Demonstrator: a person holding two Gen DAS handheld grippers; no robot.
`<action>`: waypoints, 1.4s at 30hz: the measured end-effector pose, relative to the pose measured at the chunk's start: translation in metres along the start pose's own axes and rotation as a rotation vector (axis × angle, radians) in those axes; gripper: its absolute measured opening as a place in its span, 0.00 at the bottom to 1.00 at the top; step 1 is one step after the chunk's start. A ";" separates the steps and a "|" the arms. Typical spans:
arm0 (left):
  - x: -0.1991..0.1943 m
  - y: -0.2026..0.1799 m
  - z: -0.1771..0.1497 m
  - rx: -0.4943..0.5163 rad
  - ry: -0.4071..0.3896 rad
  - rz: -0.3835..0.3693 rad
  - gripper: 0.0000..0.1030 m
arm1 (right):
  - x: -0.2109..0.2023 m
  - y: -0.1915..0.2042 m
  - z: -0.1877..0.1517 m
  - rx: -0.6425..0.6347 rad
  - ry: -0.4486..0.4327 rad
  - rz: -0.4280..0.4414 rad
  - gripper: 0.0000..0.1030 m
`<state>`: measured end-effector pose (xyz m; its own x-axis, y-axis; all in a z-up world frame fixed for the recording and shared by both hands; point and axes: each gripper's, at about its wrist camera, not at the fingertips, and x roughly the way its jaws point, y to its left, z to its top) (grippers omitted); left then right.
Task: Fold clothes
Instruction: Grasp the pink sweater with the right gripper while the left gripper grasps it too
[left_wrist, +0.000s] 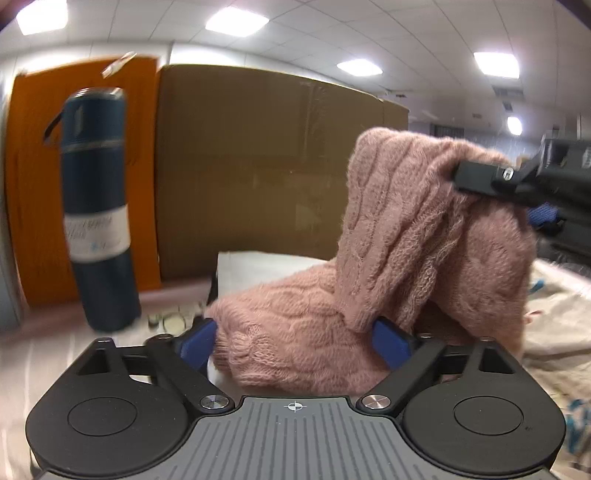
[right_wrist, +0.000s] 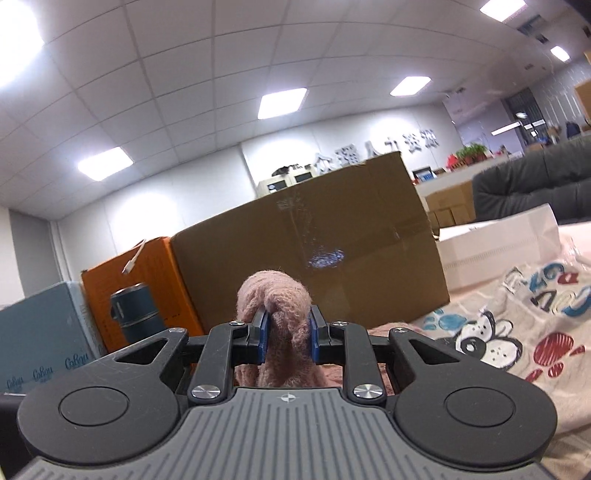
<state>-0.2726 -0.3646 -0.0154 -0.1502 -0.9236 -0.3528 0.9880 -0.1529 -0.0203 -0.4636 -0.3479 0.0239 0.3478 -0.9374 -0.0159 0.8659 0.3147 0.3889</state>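
A pink cable-knit sweater (left_wrist: 406, 236) is lifted partly off the table. My right gripper (right_wrist: 288, 338) is shut on a bunched fold of the sweater (right_wrist: 275, 295); in the left wrist view it comes in from the right (left_wrist: 480, 177) and holds the knit up high. My left gripper (left_wrist: 295, 343) is open, its blue pads (left_wrist: 389, 341) on either side of the lower bundle of the sweater, which lies between the jaws.
A dark blue flask (left_wrist: 98, 210) stands at the left. A big cardboard box (left_wrist: 258, 166) and an orange box (left_wrist: 33, 184) stand behind. A white printed garment (right_wrist: 498, 332) lies to the right, a white box (right_wrist: 495, 247) beyond it.
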 end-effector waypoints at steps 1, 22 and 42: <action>0.004 -0.005 0.000 0.031 0.011 0.023 0.55 | 0.000 0.000 0.000 0.001 0.003 0.000 0.19; -0.099 0.020 0.006 0.011 -0.295 0.088 0.11 | -0.062 -0.025 0.006 0.272 -0.245 0.364 0.18; -0.272 0.118 -0.061 0.112 -0.303 0.614 0.12 | -0.067 0.103 -0.022 0.239 0.121 0.568 0.18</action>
<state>-0.1133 -0.1099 0.0213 0.4154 -0.9096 0.0080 0.8902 0.4084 0.2017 -0.3897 -0.2494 0.0443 0.7802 -0.6060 0.1550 0.4345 0.7034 0.5626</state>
